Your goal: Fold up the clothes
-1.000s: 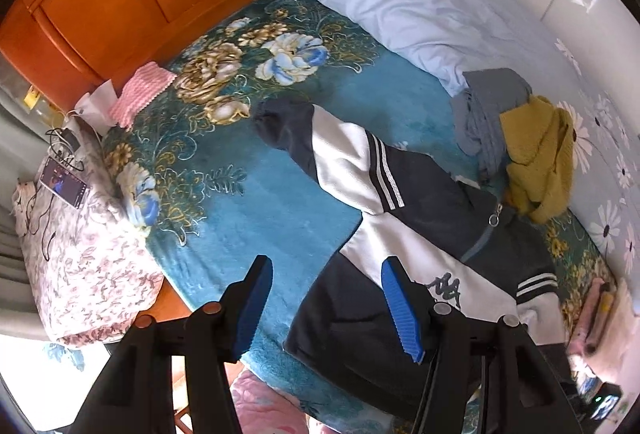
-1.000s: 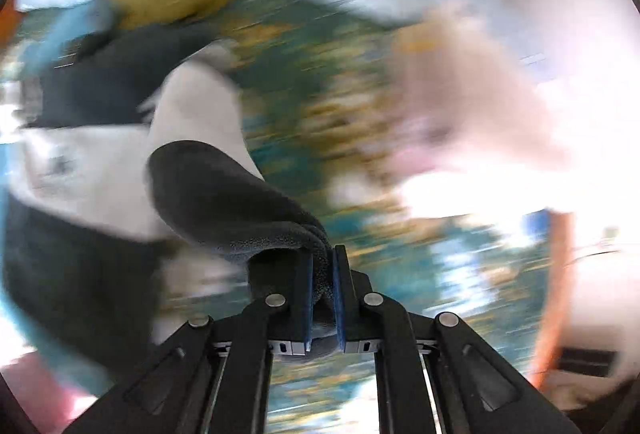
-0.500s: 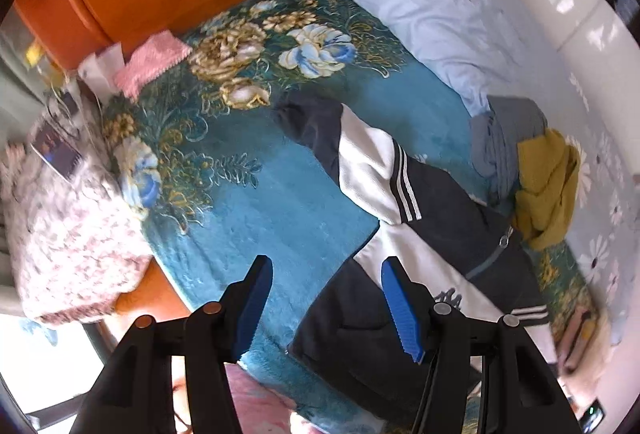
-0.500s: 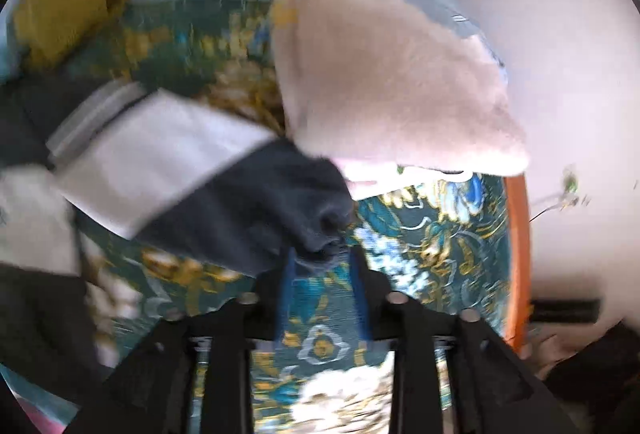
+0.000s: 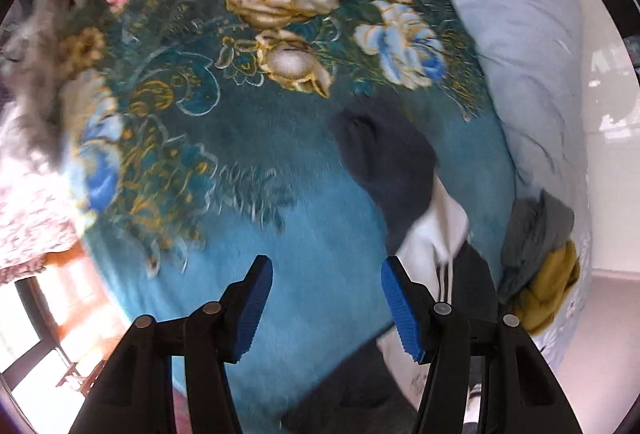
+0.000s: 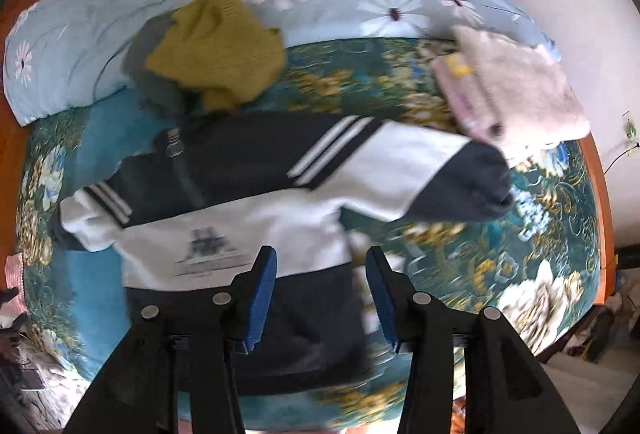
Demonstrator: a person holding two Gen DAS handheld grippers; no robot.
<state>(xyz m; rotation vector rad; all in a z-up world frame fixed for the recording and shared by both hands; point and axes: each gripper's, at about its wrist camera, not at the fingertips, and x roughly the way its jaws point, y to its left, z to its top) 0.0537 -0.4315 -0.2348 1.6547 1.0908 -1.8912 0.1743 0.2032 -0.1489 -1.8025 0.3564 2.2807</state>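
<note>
The navy-and-white track jacket (image 6: 248, 194) lies front-up on the bed's teal floral blanket (image 6: 500, 246), sleeves out sideways – seemingly ready for folding – so both the left hand-held gripper (image 5: 326, 308) and right hand-held gripper (image 6: 322, 298), spread and empty, must next pinch a sleeve cuff (image 6: 476, 186).

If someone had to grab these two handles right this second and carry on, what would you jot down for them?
Left claw: open, holding nothing, above the blue bedspread.
Right claw: open, holding nothing, above the jacket's hem.
The jacket lies spread flat on the bedspread, both sleeves stretched out sideways, front logo up.
The yellow sweater and a grey garment sit in a heap beside the jacket's collar, unfolded. A folded cream blanket sits near the right sleeve's cuff.
Done: jacket laid out.
Left: fold sleeves in, fold the body, then the heap.
</note>
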